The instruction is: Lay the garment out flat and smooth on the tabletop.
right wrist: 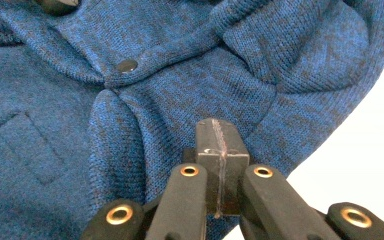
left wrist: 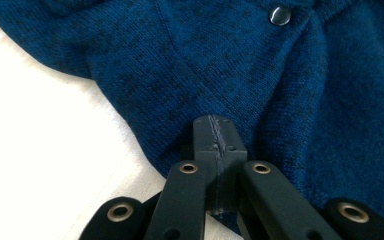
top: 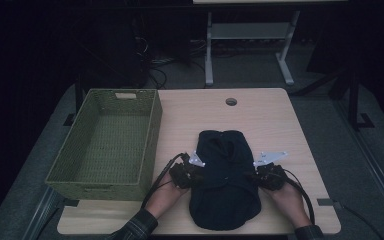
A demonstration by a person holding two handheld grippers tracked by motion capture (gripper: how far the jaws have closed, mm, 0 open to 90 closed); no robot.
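- A dark blue knit garment (top: 225, 177) lies bunched on the near middle of the wooden bench (top: 280, 125), its near edge close to the bench's near edge.
- The left gripper (top: 196, 175) sits at the garment's left edge, held by the person's left hand (top: 167, 192); in the left gripper view its jaws are pressed together with no gap, tips resting against the knit fabric (left wrist: 280, 100) (whether a fold is pinched between them I cannot tell).
- The right gripper (top: 258, 176) sits at the garment's right edge, held by the right hand (top: 287, 197); in the right gripper view its jaws are likewise clenched tight, tips against the fabric (right wrist: 155, 60), and a pinch cannot be confirmed.
- A dark snap button (left wrist: 280, 15) shows on the cloth in the left gripper view; another snap (right wrist: 127, 65) and a stitched pocket outline (right wrist: 30, 145) show in the right gripper view.
- A green woven basket (top: 152, 135) stands on the left part of the bench, just beside the left gripper, with nothing visible inside.
- A round cable hole (top: 231, 102) sits in the bench's far middle.
- Black cables (top: 155, 182) trail from both grippers toward the near edge.
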